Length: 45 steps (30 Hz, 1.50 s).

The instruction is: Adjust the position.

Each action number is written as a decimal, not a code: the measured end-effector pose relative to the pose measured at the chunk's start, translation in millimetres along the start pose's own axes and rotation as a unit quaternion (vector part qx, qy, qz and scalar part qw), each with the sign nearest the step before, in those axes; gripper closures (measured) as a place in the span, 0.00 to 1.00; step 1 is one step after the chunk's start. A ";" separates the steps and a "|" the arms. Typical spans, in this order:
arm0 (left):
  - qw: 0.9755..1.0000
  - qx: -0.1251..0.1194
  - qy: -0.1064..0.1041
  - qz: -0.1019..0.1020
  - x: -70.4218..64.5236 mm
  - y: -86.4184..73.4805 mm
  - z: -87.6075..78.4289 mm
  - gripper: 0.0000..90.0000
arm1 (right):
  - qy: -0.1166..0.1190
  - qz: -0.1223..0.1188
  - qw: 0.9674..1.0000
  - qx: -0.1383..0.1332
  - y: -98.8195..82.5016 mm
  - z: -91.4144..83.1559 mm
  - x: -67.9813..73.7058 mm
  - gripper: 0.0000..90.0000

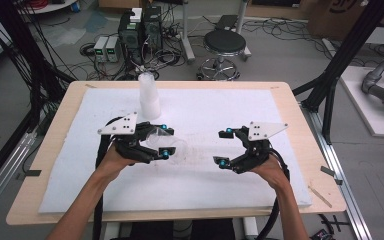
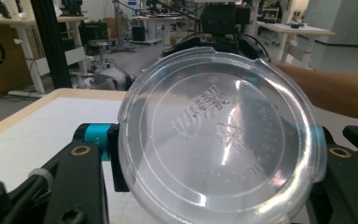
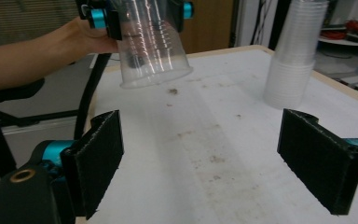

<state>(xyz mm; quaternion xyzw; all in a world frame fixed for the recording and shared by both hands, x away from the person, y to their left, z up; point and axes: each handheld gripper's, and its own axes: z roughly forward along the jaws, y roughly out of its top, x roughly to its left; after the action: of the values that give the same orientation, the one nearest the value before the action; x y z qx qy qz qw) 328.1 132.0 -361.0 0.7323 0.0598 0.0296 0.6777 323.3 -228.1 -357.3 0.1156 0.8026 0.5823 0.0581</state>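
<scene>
Left claw grips a clear cup, clenched on its wall and holding it off the mat, on its side with the mouth toward the right claw. In the left claw view the cup's base sits right before the lens. From the right claw view the cup hangs at eleven o'clock, mouth tilted down, held at its narrow end. Right claw stands released, jaws wide with nothing between them, well apart from the cup at three o'clock of it. A stack of cups stands upside down on the mat at twelve o'clock of the left claw. My read: one cup has been taken off the stack, and a handover or placing comes next. That calls for the right claw to close in on the free rim squarely, or for the left to turn the cup upright and lower it onto the mat.
</scene>
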 end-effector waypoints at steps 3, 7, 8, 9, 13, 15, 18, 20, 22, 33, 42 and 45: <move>1.000 0.001 -0.006 0.000 -0.2 -0.3 4.6 0.44 | 0.017 -0.003 1.000 0.002 3.0 6.1 0.9 0.16; 1.000 0.003 -0.010 -0.001 -0.1 -1.0 9.4 0.44 | 0.039 -0.005 0.999 -0.002 8.0 13.3 1.2 0.16; 1.000 0.003 -0.010 -0.001 -0.2 -1.2 10.3 0.44 | 0.042 -0.007 0.999 -0.003 9.5 15.2 1.0 0.16; 1.000 0.004 -0.011 -0.001 -0.1 -1.4 11.1 0.44 | 0.046 -0.007 0.999 -0.002 11.1 17.6 1.3 0.16; 1.000 0.005 -0.010 -0.002 0.1 -1.9 14.1 0.44 | 0.062 -0.014 0.998 0.000 16.4 27.9 2.2 0.16; 1.000 0.006 -0.012 -0.003 -0.1 -2.4 15.3 0.44 | 0.070 -0.015 0.997 0.000 18.7 33.8 3.1 0.16; 1.000 0.006 -0.011 -0.004 -0.4 -2.8 16.2 0.44 | 0.082 -0.016 0.996 0.005 21.1 42.9 4.7 0.16; 1.000 0.003 -0.012 -0.003 -0.1 -2.8 16.9 0.44 | 0.086 -0.017 0.996 0.007 22.3 48.7 5.2 0.16; 1.000 0.004 -0.015 -0.003 -0.3 -2.8 18.5 0.44 | 0.089 -0.020 0.996 0.005 23.1 53.2 4.8 0.16; 1.000 0.003 -0.018 -0.001 -2.1 -1.7 22.4 0.44 | 0.094 -0.025 0.995 0.008 24.6 69.1 7.9 0.16; 1.000 -0.004 -0.019 -0.003 -1.4 -0.1 22.7 0.44 | 0.103 -0.029 0.994 0.017 24.1 79.5 10.6 0.16; 1.000 -0.002 -0.020 -0.002 -1.4 0.0 23.0 0.44 | 0.104 -0.033 0.994 0.016 24.4 82.7 11.6 0.16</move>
<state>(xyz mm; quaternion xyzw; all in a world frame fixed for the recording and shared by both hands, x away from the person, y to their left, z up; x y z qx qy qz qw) 329.6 109.1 -362.8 0.7314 0.0479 0.0138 0.6802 333.9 -141.8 -359.8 0.0285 0.8168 0.5761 -0.0086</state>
